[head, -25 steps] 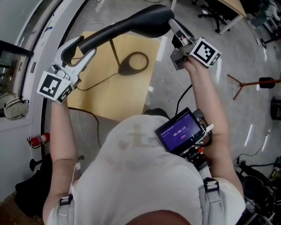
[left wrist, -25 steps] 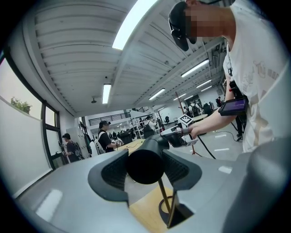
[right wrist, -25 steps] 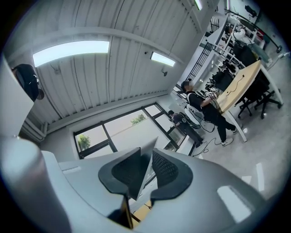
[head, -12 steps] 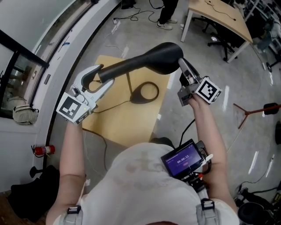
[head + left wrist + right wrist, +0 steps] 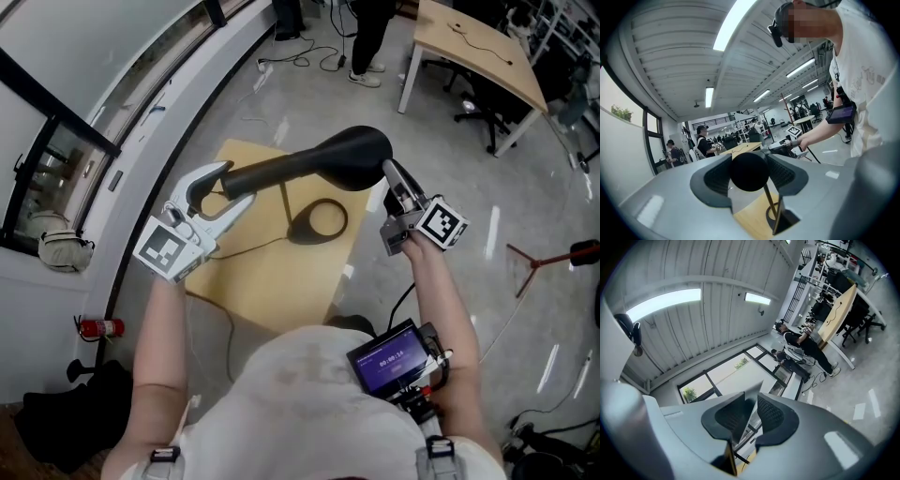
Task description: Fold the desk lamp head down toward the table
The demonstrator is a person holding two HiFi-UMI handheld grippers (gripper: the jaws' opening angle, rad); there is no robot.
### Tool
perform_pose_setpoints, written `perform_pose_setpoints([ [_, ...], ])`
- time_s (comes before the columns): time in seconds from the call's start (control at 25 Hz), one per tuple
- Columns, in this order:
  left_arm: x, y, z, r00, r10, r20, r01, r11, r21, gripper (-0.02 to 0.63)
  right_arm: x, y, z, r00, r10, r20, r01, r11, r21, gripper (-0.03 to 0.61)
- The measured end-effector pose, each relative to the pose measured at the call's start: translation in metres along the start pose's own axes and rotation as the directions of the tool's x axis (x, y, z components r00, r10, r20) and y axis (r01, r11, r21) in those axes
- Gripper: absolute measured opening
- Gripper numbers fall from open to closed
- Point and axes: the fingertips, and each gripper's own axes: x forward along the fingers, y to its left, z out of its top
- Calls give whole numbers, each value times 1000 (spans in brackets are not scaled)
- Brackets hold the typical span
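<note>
The matte black, rounded lamp head (image 5: pixel 354 155) hangs high over the far right corner of the pale wooden table (image 5: pixel 272 272), not yet turned down toward it. Its tapering black lamp arm (image 5: pixel 267 174) runs roughly level from the head out over the table's far edge. A thin stem (image 5: pixel 289 204) drops from the arm to the dark base ring (image 5: pixel 298 228), which sits on the table near its right edge.

The left gripper (image 5: pixel 225 186) is clamped around the arm's narrow end; in its own view the arm's round black end fills the gap, with both pads pressed against it. The right gripper (image 5: pixel 389 176) meets the head's right rim, and its view shows the jaws closed on a thin pale edge of the head.

Both holds look set, so the bracing and grasping seem done. The fold itself appears barely begun. What is left is to swing the head down while the arm is held steady.
</note>
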Motion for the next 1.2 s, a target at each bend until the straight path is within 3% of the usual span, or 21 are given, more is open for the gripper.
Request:
perform_pose_setpoints([
  [1.2, -3, -1, 14, 997, -21, -80, 25, 999, 48, 235, 2, -13, -42, 999, 32, -10, -31, 994, 107, 101],
])
